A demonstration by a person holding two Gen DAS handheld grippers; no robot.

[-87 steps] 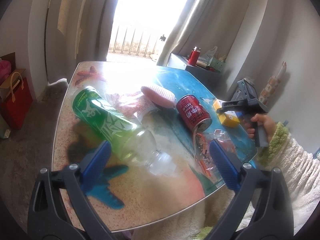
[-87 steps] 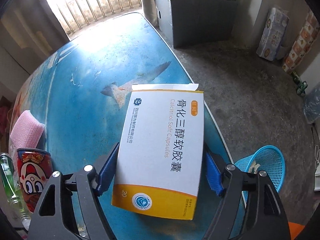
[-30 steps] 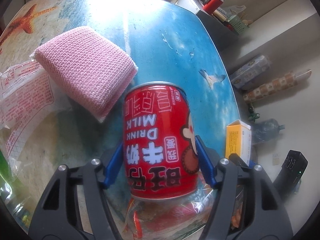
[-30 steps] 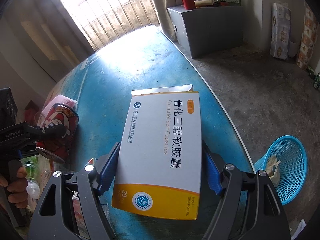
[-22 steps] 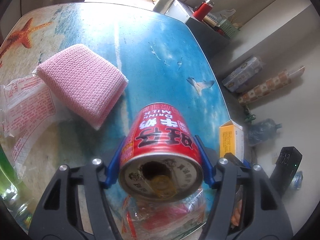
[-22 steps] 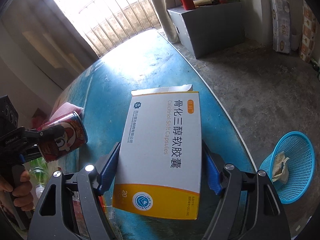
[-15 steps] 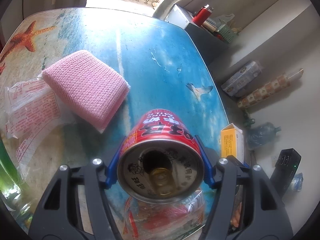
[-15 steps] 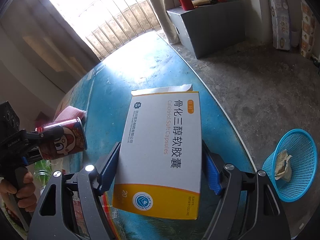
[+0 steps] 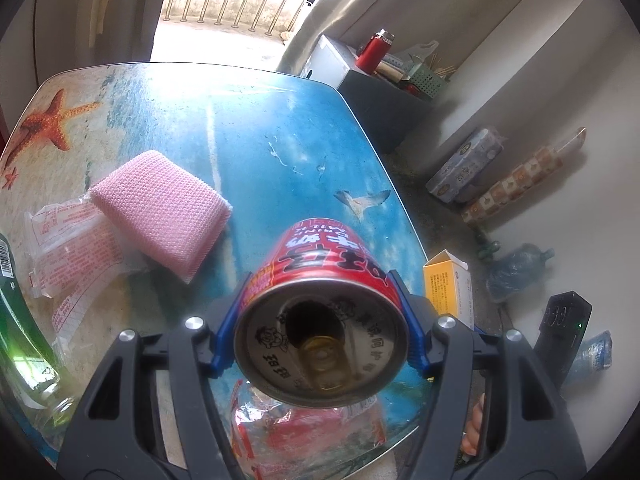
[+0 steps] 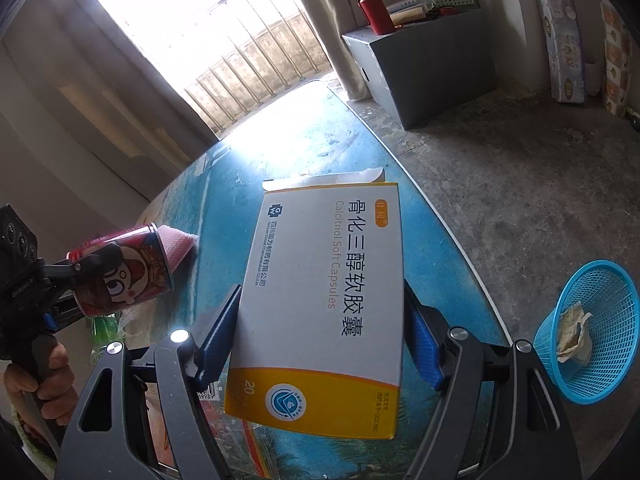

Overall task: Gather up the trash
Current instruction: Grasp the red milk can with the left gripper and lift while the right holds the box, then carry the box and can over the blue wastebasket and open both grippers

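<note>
- A red can (image 9: 320, 312) is clamped in the left gripper (image 9: 320, 344), lifted off the desk (image 9: 240, 128).
- A medicine box (image 10: 324, 300) is clamped between the right gripper (image 10: 320, 344) fingers.
- Neither has been dropped into the blue basket (image 10: 600, 344) on the floor; a bottle (image 9: 24, 340) and wrappers (image 9: 68, 248) remain to be collected.

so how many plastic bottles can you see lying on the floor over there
2: a crumpled one beside the wall below the paper rolls, another nearer, right of the black device. Others may be hidden.

Both wrist views look down over the table (image 9: 248, 128).
</note>
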